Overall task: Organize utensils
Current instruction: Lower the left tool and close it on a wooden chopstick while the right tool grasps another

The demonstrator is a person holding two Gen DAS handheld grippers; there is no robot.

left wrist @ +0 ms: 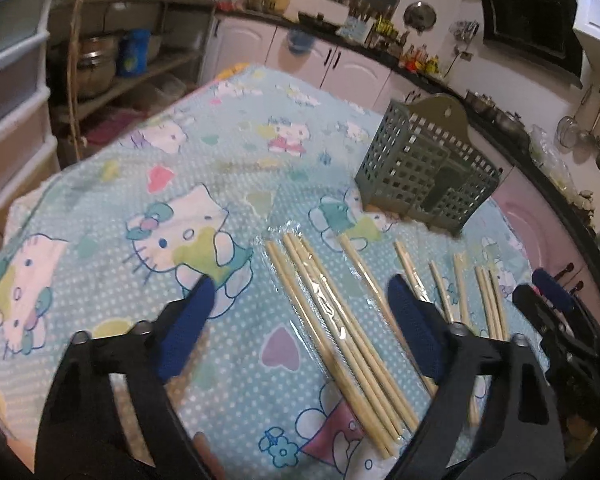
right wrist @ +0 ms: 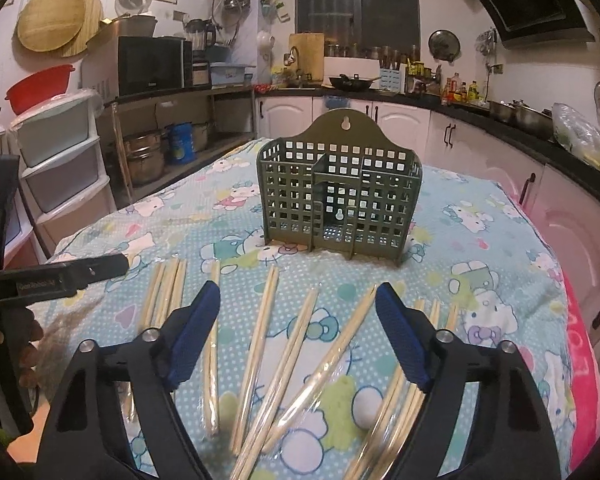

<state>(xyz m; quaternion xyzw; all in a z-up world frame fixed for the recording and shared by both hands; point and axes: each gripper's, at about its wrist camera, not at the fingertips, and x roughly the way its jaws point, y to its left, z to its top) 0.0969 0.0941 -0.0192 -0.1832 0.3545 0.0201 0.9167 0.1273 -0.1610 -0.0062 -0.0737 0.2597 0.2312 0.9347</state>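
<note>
Left wrist view: my left gripper point(left wrist: 300, 308) hangs over the near edge of the bench point(left wrist: 100, 184), jaws apart, nothing pinched. Between them lies a wrapped bundle of chopsticks point(left wrist: 336, 332) in clear film. More wrapped pairs point(left wrist: 460, 292) fan out toward the near-right corner, partly behind my right-side finger. The green slotted utensil holder point(left wrist: 428, 168) stands upright toward the far-right edge, well apart from the sticks. The right gripper point(left wrist: 556, 300) shows at the frame's right rim.

Risk here, imo: film is slick and the bundle holds several sticks, so a pinch off-centre could let one slide out or swing the far end down. The cloth is loose too; dragging could bunch it and roll neighbours.

Right wrist view: right gripper point(right wrist: 300, 312) also has jaws apart, empty, over loose pairs of chopsticks point(right wrist: 296, 336) lying at crossed angles near the front edge. Holder point(right wrist: 340, 196) sits straight ahead, mid-bench, w/ three compartments, all empty as far as I can see. Left gripper point(right wrist: 60, 276) pokes in from the left.

Risk: crossed sticks mean closing on one pair may catch its neighbour. Both tools work close together, so a clash is possible. The holder looks light; a stick hitting the rim could tip it.
</note>
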